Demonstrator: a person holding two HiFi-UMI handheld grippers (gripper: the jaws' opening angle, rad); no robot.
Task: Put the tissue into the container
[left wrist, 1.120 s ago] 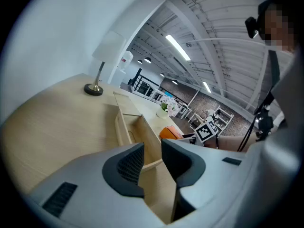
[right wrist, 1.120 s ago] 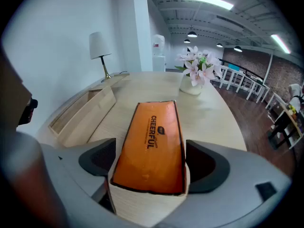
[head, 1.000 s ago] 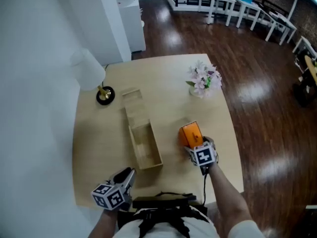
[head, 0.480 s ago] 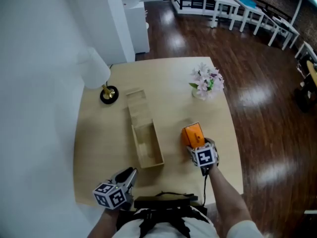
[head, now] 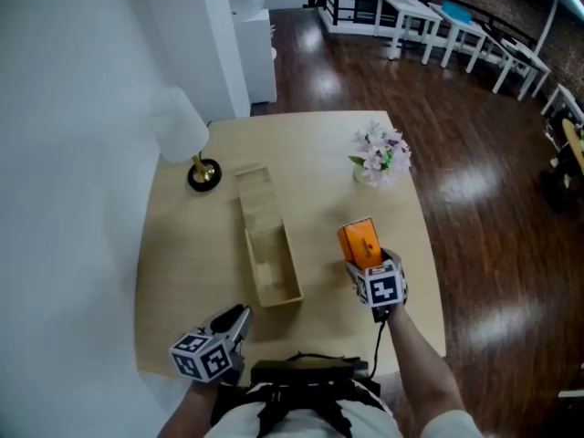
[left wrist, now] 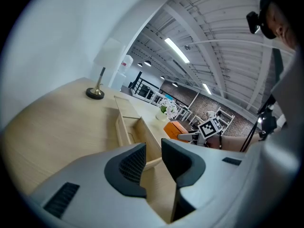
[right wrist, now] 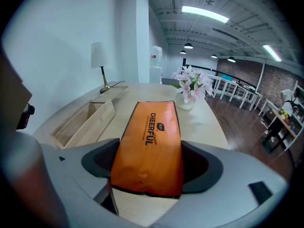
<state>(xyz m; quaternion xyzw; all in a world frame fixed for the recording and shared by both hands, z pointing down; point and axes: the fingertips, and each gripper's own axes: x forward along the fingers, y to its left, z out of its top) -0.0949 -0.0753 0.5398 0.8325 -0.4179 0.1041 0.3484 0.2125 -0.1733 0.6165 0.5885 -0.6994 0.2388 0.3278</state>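
Note:
An orange tissue pack (head: 358, 242) sits between the jaws of my right gripper (head: 363, 261) at the table's right front, raised a little off the top. In the right gripper view the pack (right wrist: 149, 146) fills the gap of that gripper (right wrist: 149, 169); its jaws have just been closing and both pads press on the pack's sides. The container, an open wooden box (head: 290, 261), lies lengthwise in the middle of the table, to the left of the pack (left wrist: 175, 127). My left gripper (head: 239, 317) rests near the front left edge, its jaws (left wrist: 153, 160) slightly apart with nothing between them.
A white-shaded lamp (head: 187, 144) with a round dark base stands at the back left of the table. A vase of pale flowers (head: 379, 153) stands at the back right. A white wall runs along the left. Dark wooden floor and white tables (head: 429, 12) lie beyond.
My right gripper has lifted a little with the orange tissue pack between its jaws. The left gripper has kept still.

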